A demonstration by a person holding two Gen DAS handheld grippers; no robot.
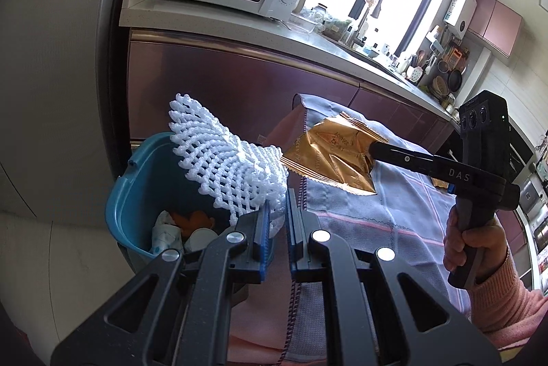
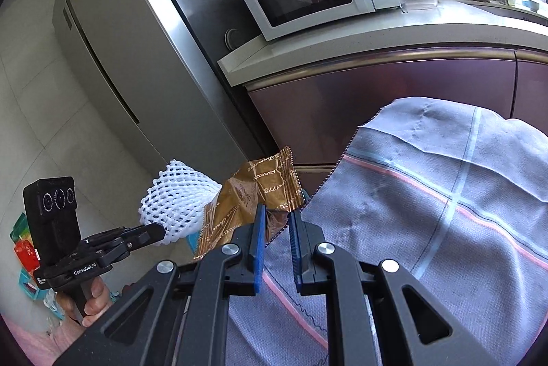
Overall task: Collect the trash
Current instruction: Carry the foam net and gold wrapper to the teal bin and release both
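The left gripper (image 1: 278, 211) pinches a white foam net (image 1: 226, 160) just above the blue bin (image 1: 137, 194), which already holds some trash. The right gripper (image 2: 277, 222) pinches a gold wrapper (image 2: 253, 194) beside it, over the cloth-covered tabletop (image 2: 428, 194). Both pieces seem ready to drop; neither is in yet.

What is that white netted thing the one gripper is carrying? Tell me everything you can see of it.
The white foam net is a soft sleeve of woven foam strands with diamond-shaped holes, the kind that looks made to cushion fruit. It is empty, squashed and fanned out. The left gripper pinches one end, so the rest sticks up and away, over the blue bin holding other trash. Its far side lies next to the gold wrapper in the right gripper; whether they touch is unclear.
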